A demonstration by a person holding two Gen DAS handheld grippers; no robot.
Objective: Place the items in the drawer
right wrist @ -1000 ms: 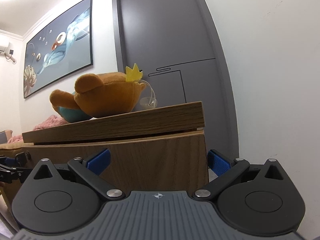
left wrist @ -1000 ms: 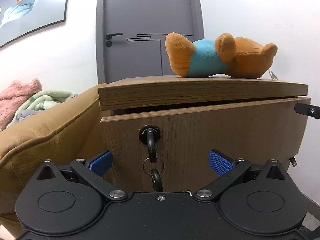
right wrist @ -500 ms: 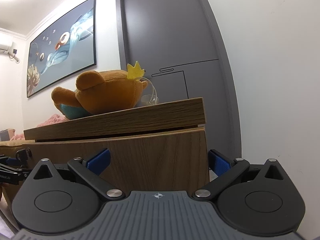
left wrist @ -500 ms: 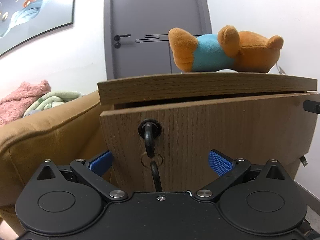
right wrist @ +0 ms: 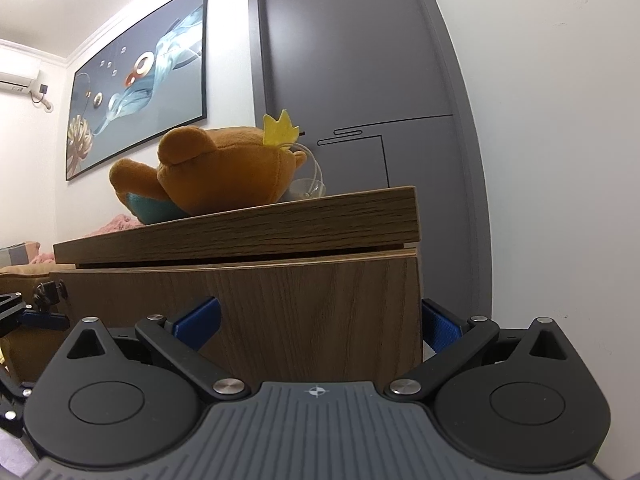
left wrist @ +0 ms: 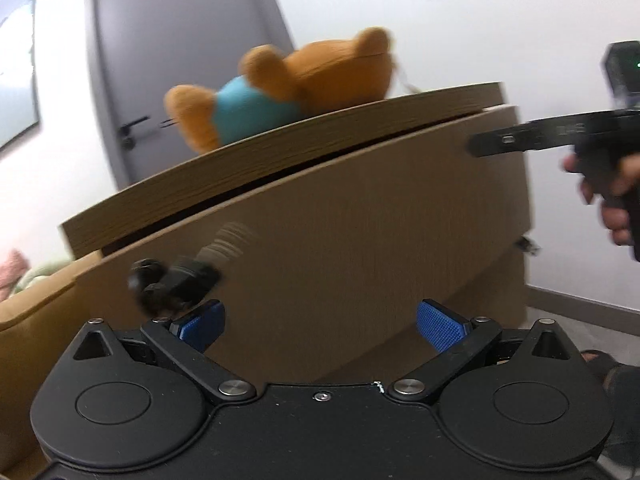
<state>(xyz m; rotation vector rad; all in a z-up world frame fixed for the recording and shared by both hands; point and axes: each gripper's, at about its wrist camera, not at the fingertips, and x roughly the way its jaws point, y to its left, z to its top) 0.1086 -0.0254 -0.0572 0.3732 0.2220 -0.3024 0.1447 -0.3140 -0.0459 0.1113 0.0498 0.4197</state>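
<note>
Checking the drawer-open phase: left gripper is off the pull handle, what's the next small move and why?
Probably bring the left gripper back left onto the black handle and close on it. The jaws stand open with nothing between them, the handle sits just beyond the left finger, and the drawer front shows only a thin gap under the top, where the plush bear lies.

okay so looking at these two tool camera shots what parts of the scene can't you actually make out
- Drawer interior: both views, hidden behind its front panel.
- Black pull on the drawer front: left wrist view, motion-blurred; shape unclear.
- Plush bear face: both views, turned away.
- Right tool: left wrist view, cut off by the right edge.
</note>
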